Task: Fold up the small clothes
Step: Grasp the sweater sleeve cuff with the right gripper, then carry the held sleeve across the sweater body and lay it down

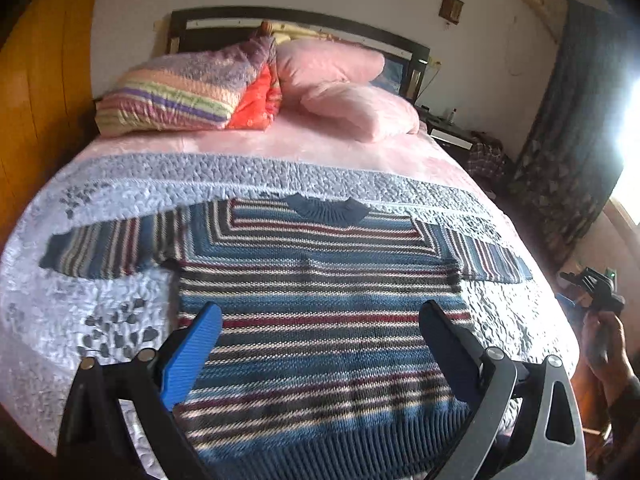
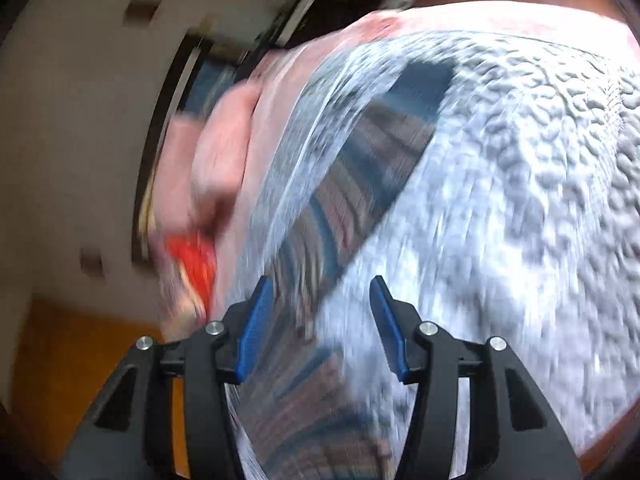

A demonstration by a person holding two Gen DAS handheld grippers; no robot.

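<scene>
I read this as the very start of the fold: the striped knit sweater (image 1: 320, 300) lies flat and face-up on the bed (image 1: 100, 320), both sleeves spread out sideways, nothing folded over yet. My left claw (image 1: 320, 344) hangs just above the lower body of the sweater with its jaws spread wide and nothing between them; the hem sits just under and behind its fingertips, the collar well ahead. My right claw (image 2: 322, 320) is also parted and empty, and its view is badly smeared (so I trust it less). The right sleeve (image 2: 360, 184) runs out ahead of it, with the cuff at the far end.

The next move, I judge, calls for pinching a sleeve near its cuff and carrying it across the body, keeping the thick knit from bunching.

The quilted pale-blue bedspread (image 1: 248, 180) under the sweater looks soft and lumpy, so a claw could snag it along with the knit. Beyond the collar lie pink pillows (image 1: 352, 88), a striped folded quilt (image 1: 180, 92) and a dark headboard (image 1: 300, 20); a patterned curtain (image 1: 568, 128) hangs off to the right by a bright window.
</scene>
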